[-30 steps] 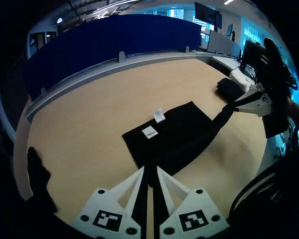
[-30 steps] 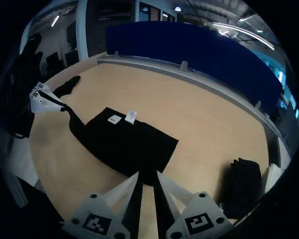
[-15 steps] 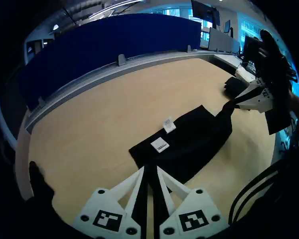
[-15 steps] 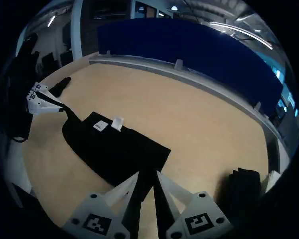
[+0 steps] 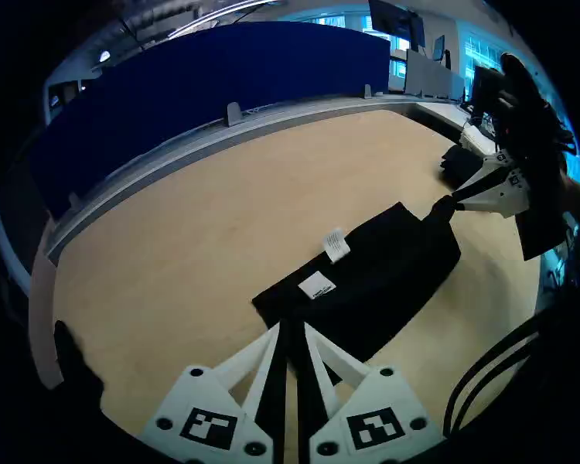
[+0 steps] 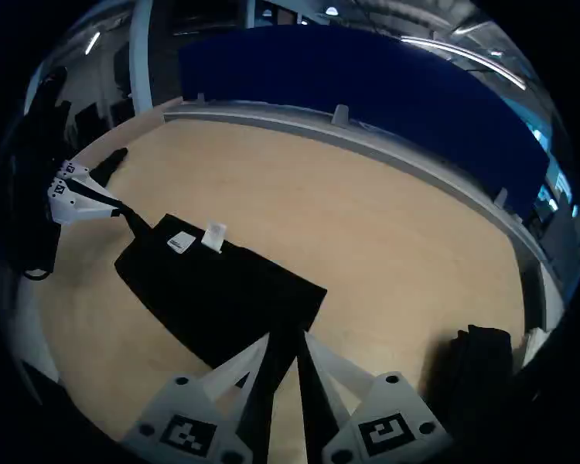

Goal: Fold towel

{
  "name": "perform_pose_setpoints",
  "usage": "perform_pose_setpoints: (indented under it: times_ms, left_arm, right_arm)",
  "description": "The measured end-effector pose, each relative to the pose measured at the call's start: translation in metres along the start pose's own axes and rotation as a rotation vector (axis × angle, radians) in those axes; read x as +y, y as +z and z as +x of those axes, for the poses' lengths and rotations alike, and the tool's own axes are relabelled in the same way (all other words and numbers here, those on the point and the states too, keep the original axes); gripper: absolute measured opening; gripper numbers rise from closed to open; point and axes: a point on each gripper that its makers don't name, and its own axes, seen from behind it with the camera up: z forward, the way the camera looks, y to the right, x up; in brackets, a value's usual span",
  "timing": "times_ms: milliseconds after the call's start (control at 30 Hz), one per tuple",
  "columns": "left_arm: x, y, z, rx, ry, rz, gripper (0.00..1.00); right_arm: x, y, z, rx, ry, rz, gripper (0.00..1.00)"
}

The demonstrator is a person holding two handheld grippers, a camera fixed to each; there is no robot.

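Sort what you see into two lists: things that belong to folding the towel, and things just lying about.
Job in hand: towel; left claw and right claw, both shut on it.
Lying about: cloth pile; divider.

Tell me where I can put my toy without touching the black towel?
The big bare wood of the table between the towel and the grey rail is free. Crowded: the towel's two ends, where the left gripper and right gripper pinch it, and by the dark pile.
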Motion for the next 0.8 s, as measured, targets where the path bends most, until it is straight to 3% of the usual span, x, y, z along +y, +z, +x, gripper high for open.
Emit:
perform_pose_setpoints:
  times_ms: [300,500,800]
  left_arm:
    - [-0.003,0.02,-0.007,-0.012,0.017,0.006,0.08]
    - [-0.006,0.031,-0.014,-0.026,0.031,0.017,0.24]
    - [-0.016,0.046,-0.024,-0.039,0.041,0.053,0.24]
  right_arm:
    - [0.005,0.021,-0.006,-0.013,0.002,-0.013,0.18]
    - [0.008,0.031,-0.007,-0.015,-0.001,-0.031,0.22]
    - [0.01,0.043,-0.008,-0.015,-0.009,-0.053,0.27]
